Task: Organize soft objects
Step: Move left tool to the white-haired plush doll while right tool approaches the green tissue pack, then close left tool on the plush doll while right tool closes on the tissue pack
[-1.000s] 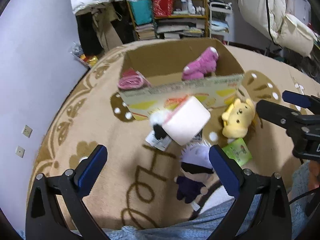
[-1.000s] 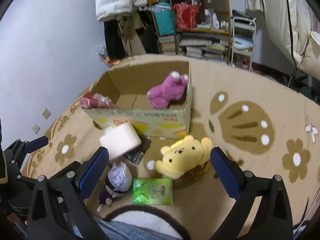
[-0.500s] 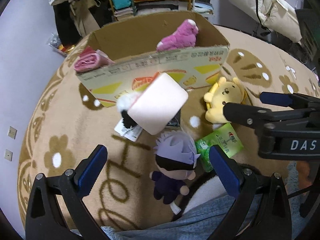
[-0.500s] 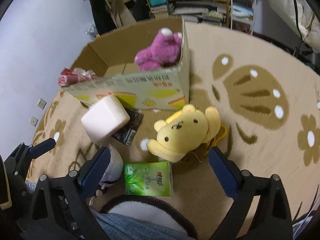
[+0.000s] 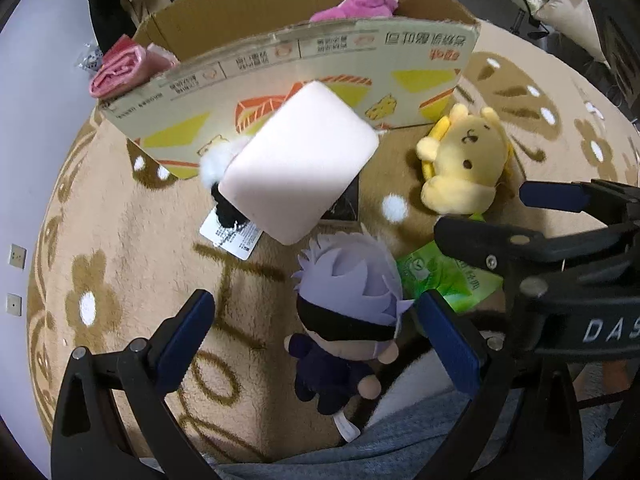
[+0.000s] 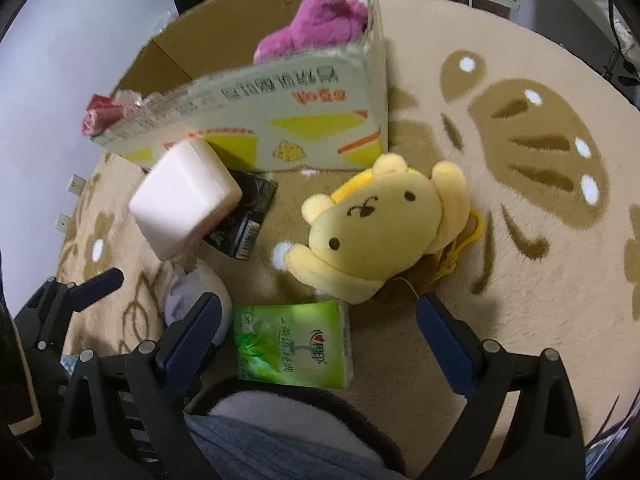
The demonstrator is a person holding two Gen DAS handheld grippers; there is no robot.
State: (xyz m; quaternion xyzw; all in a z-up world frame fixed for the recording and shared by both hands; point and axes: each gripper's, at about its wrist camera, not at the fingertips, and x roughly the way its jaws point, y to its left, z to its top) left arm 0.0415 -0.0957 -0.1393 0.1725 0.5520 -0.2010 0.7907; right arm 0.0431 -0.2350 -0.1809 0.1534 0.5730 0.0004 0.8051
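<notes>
My left gripper is open, its fingers either side of a silver-haired doll lying on the rug. My right gripper is open above a green tissue pack, just short of a yellow bear plush. A pale pink foam block leans in front of the cardboard box. The box holds a magenta plush and a pink cloth roll. The doll also shows in the right wrist view, partly hidden behind my left finger there.
A black packet and a black-and-white plush with a tag lie under the foam block. My knee in grey cloth fills the near edge. The tan patterned rug spreads right of the box. A white wall stands left.
Both grippers have moved forward and down toward the rug. The doll now sits between my left fingers, and the tissue pack and yellow bear are nearer my right fingers. Nothing has been grasped.
</notes>
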